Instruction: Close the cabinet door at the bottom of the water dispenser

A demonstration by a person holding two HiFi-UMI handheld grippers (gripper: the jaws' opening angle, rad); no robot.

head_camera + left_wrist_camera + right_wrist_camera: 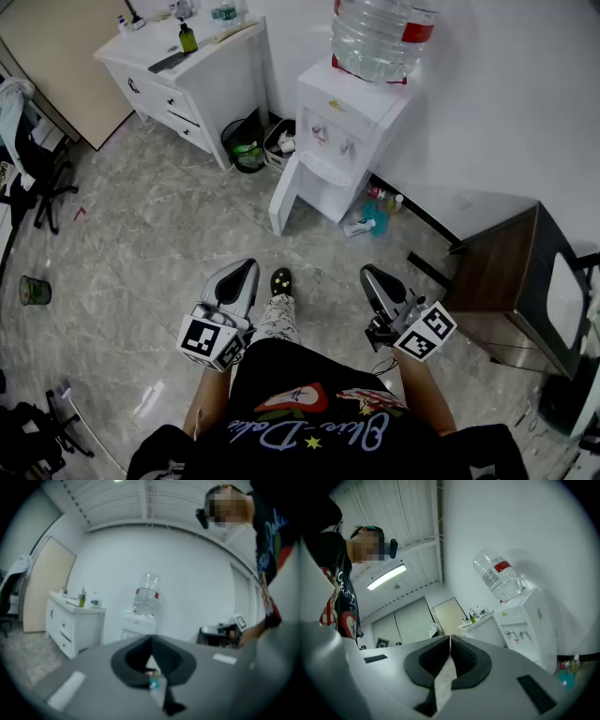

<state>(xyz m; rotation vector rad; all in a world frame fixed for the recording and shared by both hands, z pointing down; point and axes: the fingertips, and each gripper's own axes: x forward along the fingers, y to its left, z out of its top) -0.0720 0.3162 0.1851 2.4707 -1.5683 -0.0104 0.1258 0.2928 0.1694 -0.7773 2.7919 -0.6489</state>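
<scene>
A white water dispenser (352, 131) stands against the wall with a large clear bottle (380, 37) on top. Its bottom cabinet door (285, 195) hangs open, swung out to the left. Both grippers are held low near the person's body, well short of the dispenser. My left gripper (246, 270) is shut and holds nothing; my right gripper (367, 274) is likewise shut and empty. In the left gripper view the jaws (151, 642) are closed, with the dispenser (140, 623) beyond. The right gripper view has its closed jaws (450, 641) pointing left of the dispenser (527, 620).
A white desk with drawers (187, 89) stands left of the dispenser, with two bins (246, 145) between them. Small bottles (370, 220) lie on the floor at the dispenser's right. A brown cabinet (506, 281) is at right. An office chair (28, 183) sits far left.
</scene>
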